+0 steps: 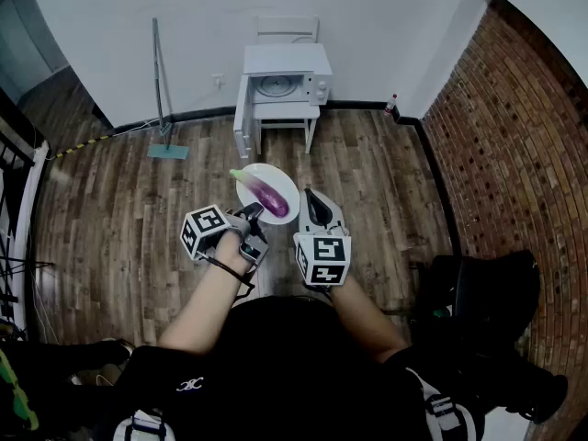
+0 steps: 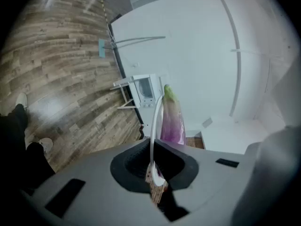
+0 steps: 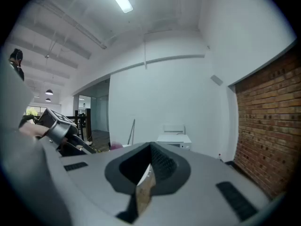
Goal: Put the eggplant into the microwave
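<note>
A purple eggplant [image 1: 270,197] with a green stem lies on a white plate [image 1: 286,184] held in the air above the wood floor. My left gripper [image 1: 250,219] is shut on the plate's near rim. In the left gripper view the plate [image 2: 155,121] shows edge on between the jaws, with the eggplant [image 2: 171,117] beyond my left gripper [image 2: 157,173]. My right gripper [image 1: 318,208] hangs just right of the plate, shut and holding nothing, as the right gripper [image 3: 143,182] also looks in its own view. The white microwave [image 1: 287,84] stands far ahead on a small white table, its door seemingly swung open to the left.
A mop [image 1: 162,95] leans on the back wall left of the microwave. A white chair [image 1: 288,29] stands behind it. A brick wall [image 1: 524,127] runs along the right. A dark bag or seat [image 1: 487,301] sits on the floor at my right.
</note>
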